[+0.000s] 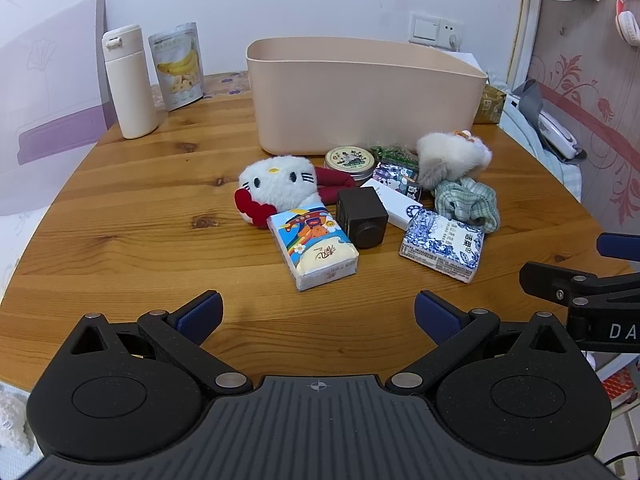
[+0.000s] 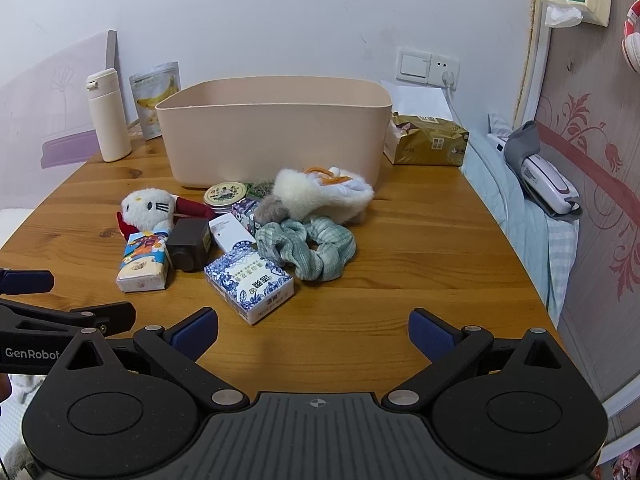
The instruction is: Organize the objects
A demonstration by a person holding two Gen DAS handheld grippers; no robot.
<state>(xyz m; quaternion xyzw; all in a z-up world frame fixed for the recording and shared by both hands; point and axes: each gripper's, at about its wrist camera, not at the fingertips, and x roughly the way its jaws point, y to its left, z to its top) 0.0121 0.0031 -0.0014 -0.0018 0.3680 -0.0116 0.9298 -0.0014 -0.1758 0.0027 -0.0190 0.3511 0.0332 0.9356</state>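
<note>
A beige plastic bin [image 1: 360, 96] [image 2: 276, 132] stands at the back of the wooden table. In front of it lies a pile: a white cat plush [image 1: 280, 180] [image 2: 146, 208], a colourful tissue pack [image 1: 312, 244] [image 2: 142, 260], a dark cube [image 1: 362, 216] [image 2: 188, 246], a blue-patterned tissue pack [image 1: 442, 244] [image 2: 250, 280], a round tin [image 1: 350, 160] [image 2: 225, 196], a white fluffy plush [image 1: 452, 156] [image 2: 324, 194], a green scrunchie [image 1: 468, 202] [image 2: 308, 246]. My left gripper [image 1: 318, 314] and right gripper [image 2: 314, 330] are open and empty, near the front edge, short of the pile.
A white bottle [image 1: 128, 84] [image 2: 108, 116] and a banana snack bag [image 1: 178, 66] [image 2: 154, 96] stand back left. A gold tissue pack [image 2: 428, 140] lies right of the bin. A bed with a device [image 2: 548, 188] borders the table's right edge.
</note>
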